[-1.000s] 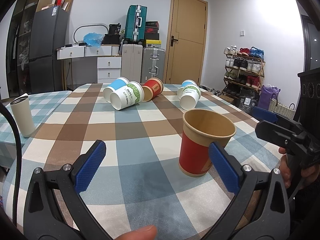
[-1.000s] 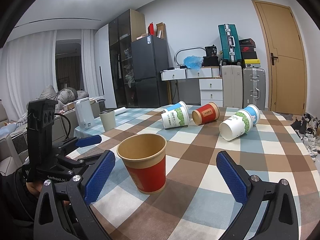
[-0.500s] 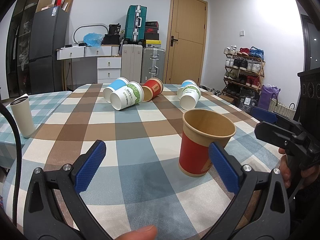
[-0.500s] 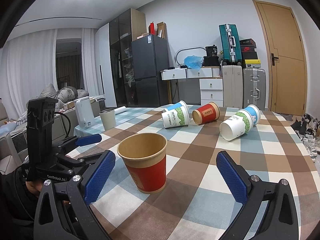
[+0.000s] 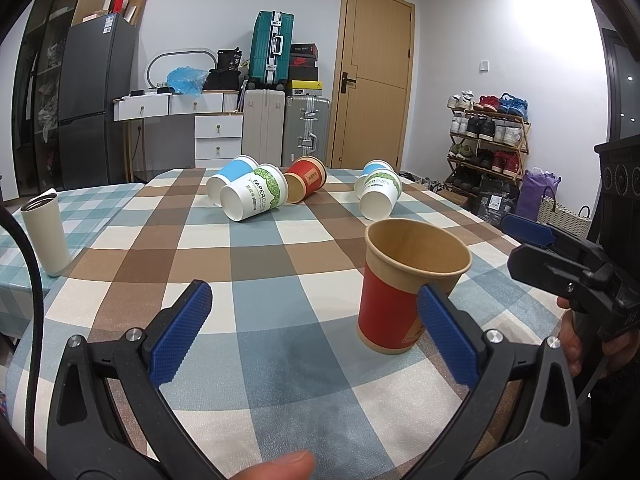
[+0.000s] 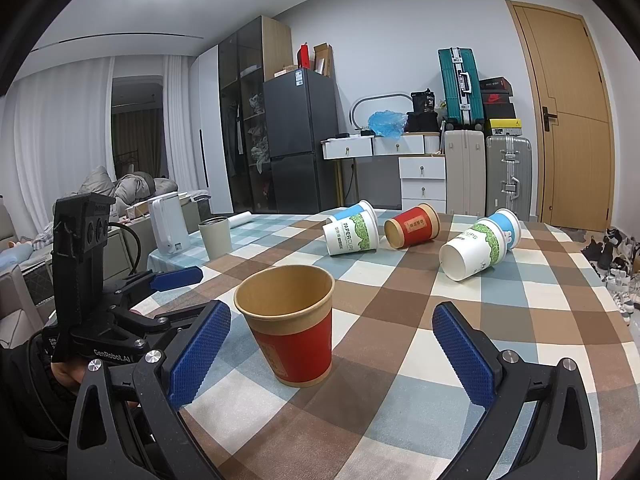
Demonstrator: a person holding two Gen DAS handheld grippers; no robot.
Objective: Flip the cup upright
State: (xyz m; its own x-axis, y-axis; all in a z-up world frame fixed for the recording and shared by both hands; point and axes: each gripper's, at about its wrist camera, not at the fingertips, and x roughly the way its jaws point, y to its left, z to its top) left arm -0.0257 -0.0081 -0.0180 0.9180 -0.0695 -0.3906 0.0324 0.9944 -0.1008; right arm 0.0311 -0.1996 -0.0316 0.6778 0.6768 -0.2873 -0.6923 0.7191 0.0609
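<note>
We see a table under a brown, blue and cream checked cloth (image 5: 256,264). At its left edge stands a tall cream tumbler (image 5: 42,234), and beside it, in the right wrist view, a white electric kettle (image 6: 168,222). Against the back wall we find a dark grey fridge (image 5: 94,104), a white chest of drawers (image 5: 218,136), an upright teal suitcase (image 5: 272,48), a light wooden door (image 5: 372,80) and a wooden shoe rack (image 5: 488,136).
</note>
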